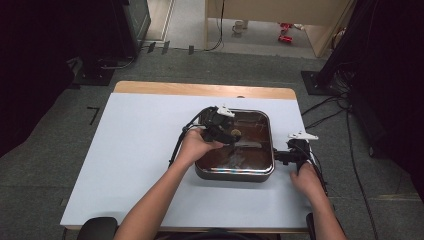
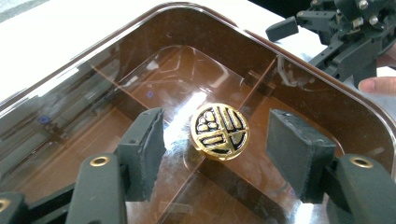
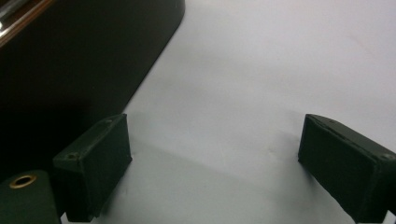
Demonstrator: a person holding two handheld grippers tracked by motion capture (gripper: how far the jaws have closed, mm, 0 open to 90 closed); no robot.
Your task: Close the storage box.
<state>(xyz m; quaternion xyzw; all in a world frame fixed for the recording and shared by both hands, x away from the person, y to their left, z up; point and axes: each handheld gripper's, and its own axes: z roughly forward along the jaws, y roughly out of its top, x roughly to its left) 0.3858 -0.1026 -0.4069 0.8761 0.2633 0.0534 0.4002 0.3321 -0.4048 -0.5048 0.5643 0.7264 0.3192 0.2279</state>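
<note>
A rounded rectangular box with a dark base and a see-through brown lid stands right of the table's middle; partitions show through the lid. A round gold and black knob sits at the lid's centre. My left gripper hovers over the lid, open, with its pads on either side of the knob and a gap on each side. My right gripper is open and holds nothing, low over the white table top just right of the box's dark side wall. In the high view the right gripper points at the box's right rim.
The white table top stretches wide to the left of the box, with a wooden strip along its far edge. Cables run over the grey floor at the right. Dark stands flank the table.
</note>
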